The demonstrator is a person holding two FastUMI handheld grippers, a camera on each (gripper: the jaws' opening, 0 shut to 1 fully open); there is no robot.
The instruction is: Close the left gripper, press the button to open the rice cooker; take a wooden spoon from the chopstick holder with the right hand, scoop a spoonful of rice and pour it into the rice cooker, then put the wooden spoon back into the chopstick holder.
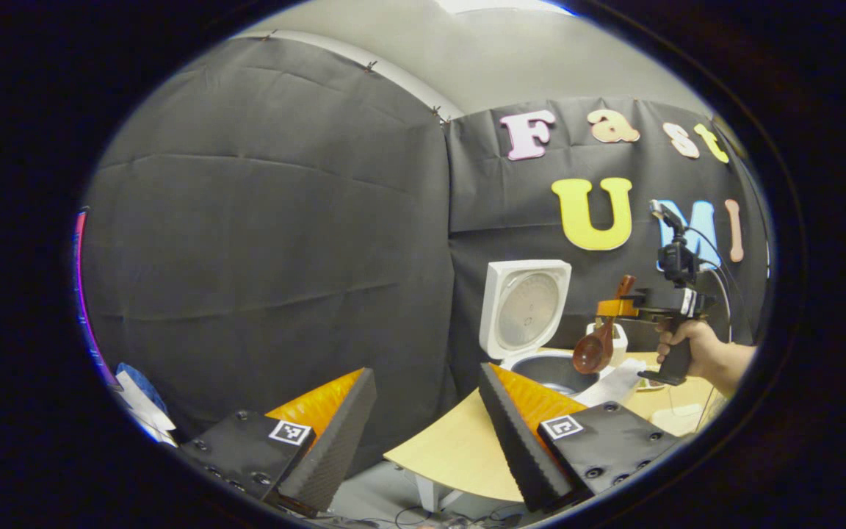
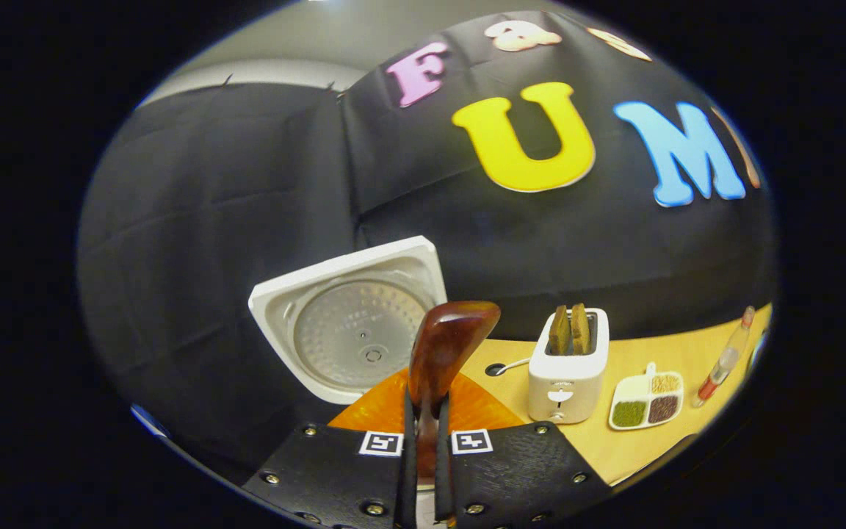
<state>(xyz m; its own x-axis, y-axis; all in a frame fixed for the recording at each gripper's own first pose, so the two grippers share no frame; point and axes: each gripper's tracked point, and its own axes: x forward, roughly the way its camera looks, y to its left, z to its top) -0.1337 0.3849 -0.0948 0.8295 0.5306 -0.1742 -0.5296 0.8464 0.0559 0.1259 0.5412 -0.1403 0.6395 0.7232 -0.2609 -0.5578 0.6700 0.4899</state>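
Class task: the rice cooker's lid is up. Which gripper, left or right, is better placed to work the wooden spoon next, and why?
Right. The right gripper is shut on the wooden spoon, held beside the open rice cooker. The left gripper is open, holds nothing, and sits back near the table edge.

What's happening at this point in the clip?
The rice cooker stands with its lid up. The right gripper is shut on the wooden spoon, held by a hand with the spoon's bowl hanging over the cooker's pot. The left gripper hangs open, back off the table, holding nothing.
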